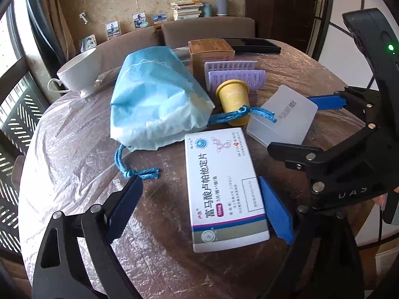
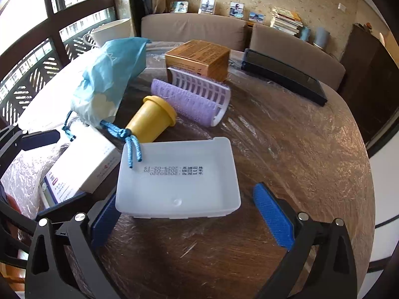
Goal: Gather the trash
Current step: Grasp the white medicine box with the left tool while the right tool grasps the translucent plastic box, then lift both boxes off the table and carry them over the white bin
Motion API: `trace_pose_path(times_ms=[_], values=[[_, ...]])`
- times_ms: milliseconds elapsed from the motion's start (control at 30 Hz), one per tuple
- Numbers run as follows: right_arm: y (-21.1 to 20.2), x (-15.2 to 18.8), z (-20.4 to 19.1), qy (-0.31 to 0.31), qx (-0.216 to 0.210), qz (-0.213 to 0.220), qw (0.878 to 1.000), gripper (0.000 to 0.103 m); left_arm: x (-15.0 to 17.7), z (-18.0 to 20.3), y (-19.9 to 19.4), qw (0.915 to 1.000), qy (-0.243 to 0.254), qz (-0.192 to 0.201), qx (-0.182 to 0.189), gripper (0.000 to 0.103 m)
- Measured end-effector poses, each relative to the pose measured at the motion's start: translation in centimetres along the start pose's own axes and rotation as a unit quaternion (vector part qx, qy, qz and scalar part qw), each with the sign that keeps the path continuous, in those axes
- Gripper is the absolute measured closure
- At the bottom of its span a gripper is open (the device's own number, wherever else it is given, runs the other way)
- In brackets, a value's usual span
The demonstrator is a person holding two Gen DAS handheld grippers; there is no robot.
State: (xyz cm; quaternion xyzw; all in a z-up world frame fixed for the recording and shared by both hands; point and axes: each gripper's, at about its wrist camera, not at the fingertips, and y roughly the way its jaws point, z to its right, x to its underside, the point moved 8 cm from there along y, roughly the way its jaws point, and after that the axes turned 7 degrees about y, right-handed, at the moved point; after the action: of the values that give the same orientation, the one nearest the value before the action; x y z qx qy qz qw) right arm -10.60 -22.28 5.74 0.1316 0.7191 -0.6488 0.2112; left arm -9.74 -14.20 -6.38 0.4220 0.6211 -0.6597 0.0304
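**Trash on round table — both grippers spread**

Table: round, dark wood under clear plastic film.

Left gripper: jaws wide apart, straddling a white medicine box that lies flat; right finger just beside the box edge, left finger well clear.

Right gripper: jaws spread, either side of a shallow white plastic tray — no contact visible.

Blue drawstring bag: crumpled, beside the box; one cord end rests on the tray.

Yellow cup: on its side, between bag and tray.

Purple hair roller: behind the cup, before a brown carton.

White teacup: far edge.
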Motion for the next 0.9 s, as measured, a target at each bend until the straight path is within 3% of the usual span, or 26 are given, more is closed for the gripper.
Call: trace_pose_path(times_ms=[67,233,300,367,567,900], values=[[0.0,0.1,0.2,0.004,-0.002,0.001,1.000,0.005,-0.1,0.1,0.0,1.0000,0.000,0.000,0.008,0.016],[-0.5,0.2,0.1,0.003,-0.008,0.006,1.000,0.018,-0.1,0.4,-0.2,0.9998,0.002,0.001,0.019,0.028],[-0.8,0.3,0.2,0.003,-0.001,0.006,1.000,0.023,-0.2,0.6,-0.3,0.9996,0.002,0.001,0.028,0.043],[-1.1,0.4,0.4,0.005,-0.001,0.008,1.000,0.023,-0.4,0.8,-0.3,0.9994,0.000,0.000,0.033,0.050],[-2.7,1.1,0.8,0.030,-0.005,0.015,0.999,0.023,-0.2,0.7,-0.8,0.9989,-0.021,0.001,0.041,0.050],[-5.0,2.7,1.1,0.078,-0.046,0.013,0.996,0.023,0.2,0.8,-2.5,0.9974,-0.044,0.009,0.056,0.050]])
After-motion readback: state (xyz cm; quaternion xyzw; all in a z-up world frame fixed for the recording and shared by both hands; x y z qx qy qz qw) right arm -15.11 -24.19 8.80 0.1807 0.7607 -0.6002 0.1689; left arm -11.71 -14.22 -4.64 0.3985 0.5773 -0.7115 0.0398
